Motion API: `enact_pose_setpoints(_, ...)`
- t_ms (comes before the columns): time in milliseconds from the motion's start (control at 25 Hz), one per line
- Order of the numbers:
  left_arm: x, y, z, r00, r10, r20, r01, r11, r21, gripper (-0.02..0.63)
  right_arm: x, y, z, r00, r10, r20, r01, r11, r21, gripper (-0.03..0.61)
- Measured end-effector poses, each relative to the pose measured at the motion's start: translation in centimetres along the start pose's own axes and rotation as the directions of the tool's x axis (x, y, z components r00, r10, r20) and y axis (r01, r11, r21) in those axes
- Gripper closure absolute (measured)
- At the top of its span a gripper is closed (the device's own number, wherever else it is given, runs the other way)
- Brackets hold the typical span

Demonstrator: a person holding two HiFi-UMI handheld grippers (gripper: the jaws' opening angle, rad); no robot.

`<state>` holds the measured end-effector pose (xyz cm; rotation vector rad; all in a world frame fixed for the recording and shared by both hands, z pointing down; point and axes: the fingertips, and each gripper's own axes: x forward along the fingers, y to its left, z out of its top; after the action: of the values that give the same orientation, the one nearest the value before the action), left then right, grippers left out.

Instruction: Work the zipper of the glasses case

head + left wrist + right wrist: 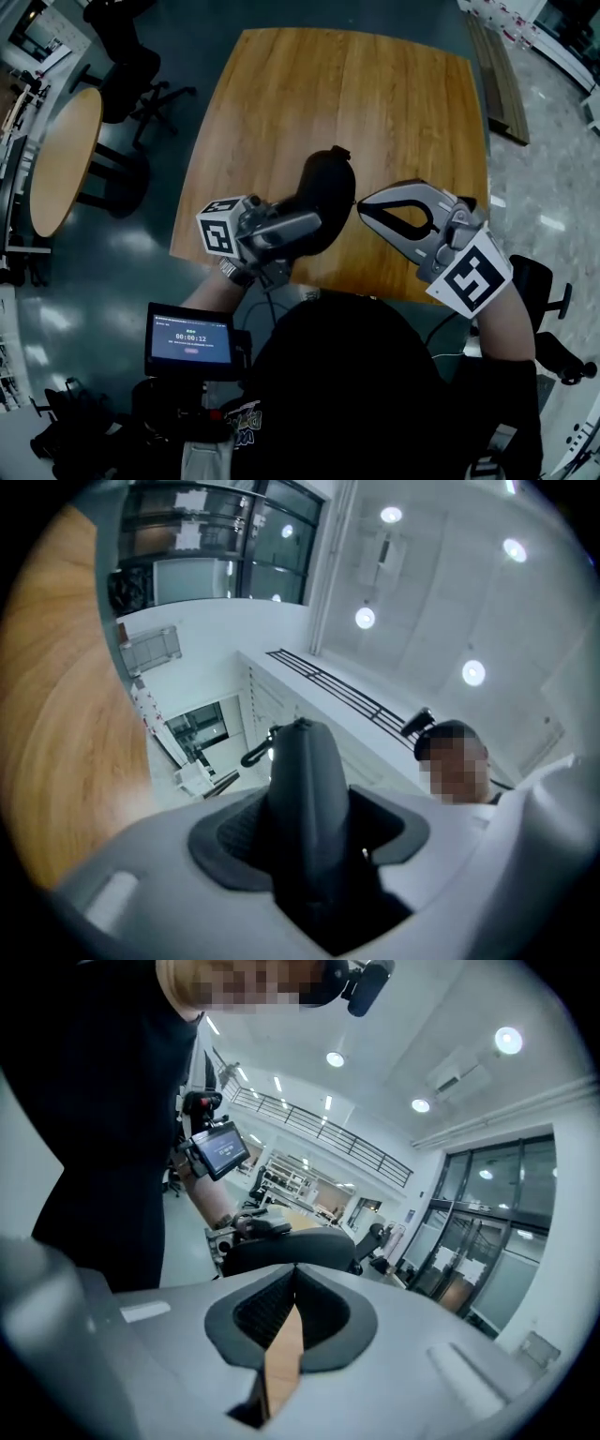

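My left gripper (305,225) is shut on a black glasses case (328,187), which it holds up off the wooden table (375,94) near the front edge. In the left gripper view the case (305,789) stands on end between the two pads of my left gripper (309,822), and a small loop, perhaps the zipper pull (255,754), hangs at its far tip. My right gripper (363,208) is shut with nothing in it, and its tips sit just right of the case. The right gripper view shows the jaws of my right gripper (295,1279) meeting, with the dark case (291,1249) right beyond them.
A round wooden table (61,159) and a black office chair (131,66) stand to the left. A small screen (190,339) is mounted at the person's chest. A wooden bench (497,75) lies at the far right. Another dark chair (539,281) is beside the right arm.
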<state>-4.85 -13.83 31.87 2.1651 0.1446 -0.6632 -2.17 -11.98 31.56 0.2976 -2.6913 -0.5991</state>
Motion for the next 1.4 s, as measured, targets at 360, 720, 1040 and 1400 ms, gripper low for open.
enact_pose_setpoints(360,0.7,3.6,1.3,0.966,0.166,0.198,-0.132,0.976,-0.170,0.357,-0.1,0.8,-2.8,0.995,-0.092,0.034,0.085,0.980,0.181,0.574)
enact_pose_setpoints(720,-0.3,6.4,3.7,0.845,0.317,0.430,-0.206,0.936,-0.285,0.357,1.2,3.9,-3.5,0.995,-0.083,0.049,0.069,0.966,0.248,0.574)
enact_pose_setpoints(1040,-1.1,8.7,3.1,0.743,0.441,0.504,-0.283,0.889,-0.360,0.359,3.1,5.6,-4.2,0.996,-0.049,0.075,0.024,0.952,0.306,0.574)
enact_pose_setpoints(1400,-1.9,7.8,2.5,0.797,0.373,0.474,-0.256,0.921,-0.294,0.354,0.1,4.3,-5.5,0.986,-0.139,0.095,0.092,0.917,0.387,0.573)
